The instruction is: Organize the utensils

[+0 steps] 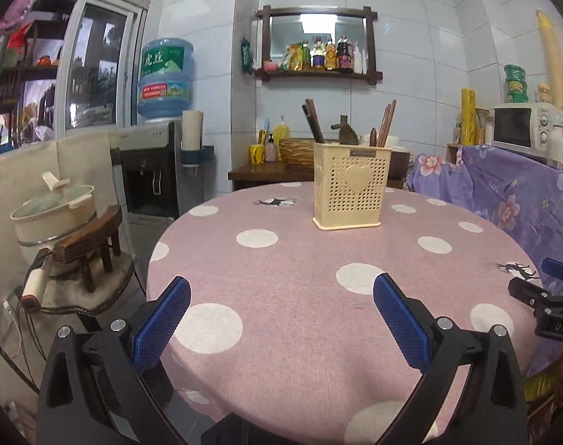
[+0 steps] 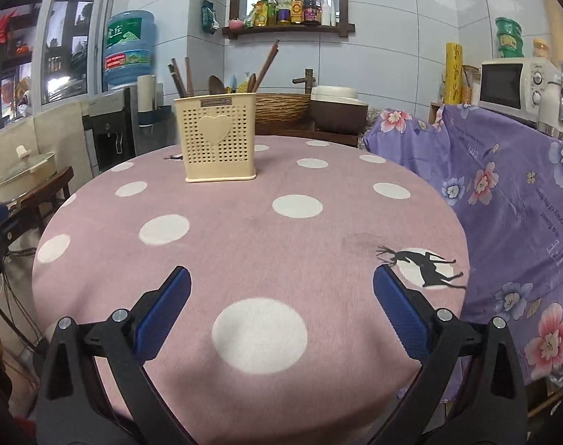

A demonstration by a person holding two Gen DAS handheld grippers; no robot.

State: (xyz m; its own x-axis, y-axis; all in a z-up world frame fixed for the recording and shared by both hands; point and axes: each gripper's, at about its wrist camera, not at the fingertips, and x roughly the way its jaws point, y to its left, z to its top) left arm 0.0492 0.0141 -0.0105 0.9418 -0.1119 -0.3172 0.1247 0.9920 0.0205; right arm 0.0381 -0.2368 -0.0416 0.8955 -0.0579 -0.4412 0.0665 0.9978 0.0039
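Note:
A cream perforated utensil holder (image 1: 350,186) with a heart on its front stands upright on the far side of the round pink polka-dot table (image 1: 281,259); it also shows in the right wrist view (image 2: 219,140). Brown chopsticks (image 1: 385,123) and a dark spoon (image 2: 215,85) stick up out of it. My left gripper (image 1: 281,289) is open and empty above the near part of the table. My right gripper (image 2: 281,282) is open and empty above the near part of the table (image 2: 244,252). The right gripper's tip shows at the right edge of the left wrist view (image 1: 556,289).
A purple floral cloth (image 2: 504,193) covers a unit to the right, with a white microwave (image 2: 511,83) on it. A water dispenser (image 1: 151,170) and a pot on a stool (image 1: 55,211) stand left. A wooden side table with a basket (image 2: 281,109) is behind the table.

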